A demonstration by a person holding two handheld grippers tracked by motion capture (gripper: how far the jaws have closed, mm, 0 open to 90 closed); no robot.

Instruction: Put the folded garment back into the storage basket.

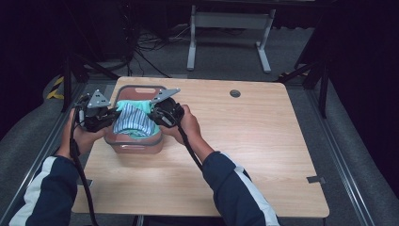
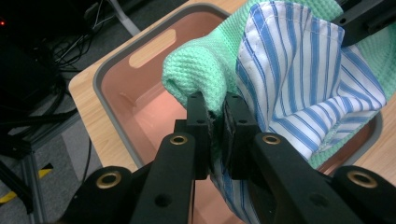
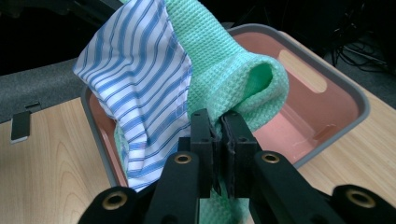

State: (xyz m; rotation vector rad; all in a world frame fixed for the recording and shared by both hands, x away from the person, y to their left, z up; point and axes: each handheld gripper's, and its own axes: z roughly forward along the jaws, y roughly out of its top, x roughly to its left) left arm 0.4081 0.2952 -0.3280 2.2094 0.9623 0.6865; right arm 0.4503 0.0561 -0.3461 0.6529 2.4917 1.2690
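Folded green waffle towel (image 2: 196, 70) with blue-striped cloth (image 2: 299, 79) is being lowered into the pink bin (image 1: 136, 147) on the desk (image 1: 244, 141). It is being gripped by both the left hand-held gripper (image 2: 215, 122) and the right hand-held gripper (image 3: 218, 135), each clenched on an edge. Next, seating it inside, then releasing, is judged to be required.

We see a dim, dark room around the lit pale wooden table (image 1: 263, 141); our close views look sharp.
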